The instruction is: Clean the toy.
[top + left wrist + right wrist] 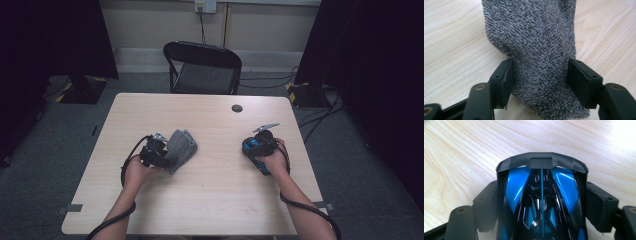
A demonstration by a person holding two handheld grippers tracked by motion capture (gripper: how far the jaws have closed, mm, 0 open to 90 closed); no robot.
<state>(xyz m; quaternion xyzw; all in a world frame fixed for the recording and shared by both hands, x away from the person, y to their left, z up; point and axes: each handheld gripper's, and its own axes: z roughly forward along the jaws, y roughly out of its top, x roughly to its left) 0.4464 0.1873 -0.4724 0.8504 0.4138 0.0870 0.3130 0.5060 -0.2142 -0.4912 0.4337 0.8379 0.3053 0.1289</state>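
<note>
**Both grippers loaded: cloth on the left, toy car on the right**

High view: the left gripper (156, 148) holds a grey cloth (179, 148) that lies bunched on the table (210, 200), left of centre. The right gripper (257, 146) holds a blue and black toy car (261, 159) just above the right half, well apart from the cloth.

Left gripper view: the jaws are clamped on a fold of the grey cloth (536, 55), which drapes onto the wood beyond.

Right gripper view: the jaws press both flanks of the toy car (541, 202), its black spoiler pointing away.

The step in hand looks like bringing the two together, perhaps to wipe the car. Next, both grips must stay firm while the hands close the gap.
</note>
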